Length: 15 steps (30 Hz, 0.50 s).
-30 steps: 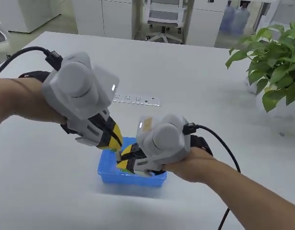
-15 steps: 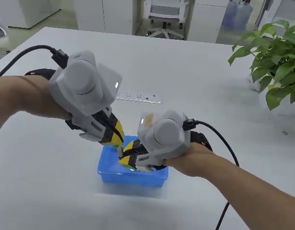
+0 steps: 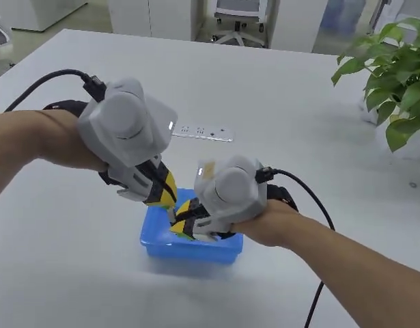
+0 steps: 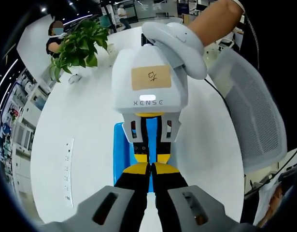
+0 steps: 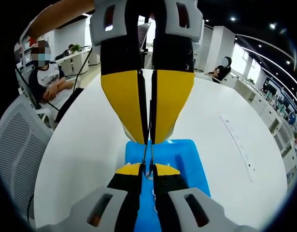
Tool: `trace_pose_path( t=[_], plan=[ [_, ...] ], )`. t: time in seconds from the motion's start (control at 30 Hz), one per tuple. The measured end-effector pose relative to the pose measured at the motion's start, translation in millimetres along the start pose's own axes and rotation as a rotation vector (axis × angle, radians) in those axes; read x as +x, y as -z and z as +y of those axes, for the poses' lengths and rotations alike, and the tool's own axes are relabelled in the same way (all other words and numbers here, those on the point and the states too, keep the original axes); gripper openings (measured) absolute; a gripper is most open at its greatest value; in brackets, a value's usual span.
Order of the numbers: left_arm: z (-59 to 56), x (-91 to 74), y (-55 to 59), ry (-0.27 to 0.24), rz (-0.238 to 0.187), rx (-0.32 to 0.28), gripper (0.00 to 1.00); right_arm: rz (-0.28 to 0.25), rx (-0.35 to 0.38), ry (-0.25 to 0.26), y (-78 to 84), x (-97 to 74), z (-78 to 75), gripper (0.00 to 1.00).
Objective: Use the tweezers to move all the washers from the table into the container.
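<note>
My fingers (image 5: 121, 101) on the left gripper (image 5: 149, 140) and the right gripper (image 5: 148, 170) were closed on the tweezers (image 5: 149, 121), held over the blue container (image 5: 187, 162) near the front edge of the table (image 3: 298, 102) for dropping; the washers I could not see

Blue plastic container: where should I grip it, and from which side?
I'd pinch the blue rectangular plastic container by its near long wall at the rim, coming down from above: the walls stand upright, the top is open, and that side is unobstructed.
</note>
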State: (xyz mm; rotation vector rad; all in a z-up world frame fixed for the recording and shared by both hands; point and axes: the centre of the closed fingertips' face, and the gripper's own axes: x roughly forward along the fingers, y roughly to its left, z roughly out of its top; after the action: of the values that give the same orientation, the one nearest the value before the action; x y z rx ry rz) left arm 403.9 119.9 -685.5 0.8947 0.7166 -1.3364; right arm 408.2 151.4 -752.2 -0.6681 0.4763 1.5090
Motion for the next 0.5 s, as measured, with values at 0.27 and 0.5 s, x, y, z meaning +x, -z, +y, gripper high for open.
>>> trace_pose_path(
  t=[0.27,0.5],
  plan=[
    [5.0,7.4,7.6,0.000,0.003,-0.013,0.06,0.004,0.010,-0.011,6.5,8.5,-4.9,0.10],
    [5.8,17.3,13.2,0.008,0.011,-0.020,0.06,0.017,0.016,-0.028,14.9,16.3,-5.2,0.10]
  ],
)
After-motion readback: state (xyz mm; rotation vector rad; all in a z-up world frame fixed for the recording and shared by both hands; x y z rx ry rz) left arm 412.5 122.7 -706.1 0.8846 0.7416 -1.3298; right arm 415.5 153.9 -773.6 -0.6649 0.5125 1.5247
